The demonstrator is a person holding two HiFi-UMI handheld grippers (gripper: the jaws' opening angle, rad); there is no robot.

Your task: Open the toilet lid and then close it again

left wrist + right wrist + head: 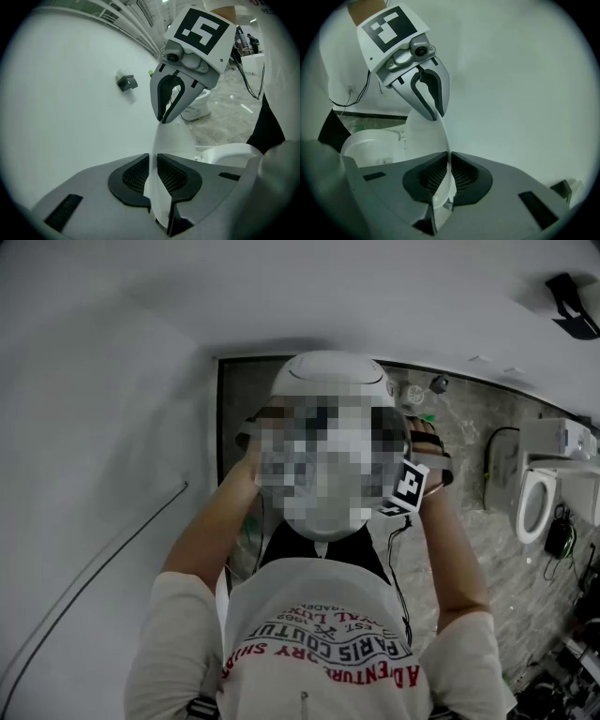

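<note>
The white toilet lid [328, 376] stands raised in front of me; a mosaic patch covers much of it in the head view. My left gripper [153, 161] is shut on the lid's thin edge [172, 140]. Further along the same edge, my right gripper [164, 118] clamps it too. In the right gripper view its own jaws [449, 159] pinch the lid [423, 136], with the left gripper [438, 115] beyond. The toilet's white bowl [370, 143] lies below the lid. In the head view only the right gripper's marker cube [410, 486] shows clearly.
A white wall [94, 427] runs close on the left, with a small black box [126, 82] on it. A second toilet [536, 502] with its seat open stands at the right on the marble floor [469, 427]. Cables [562, 540] hang beside it.
</note>
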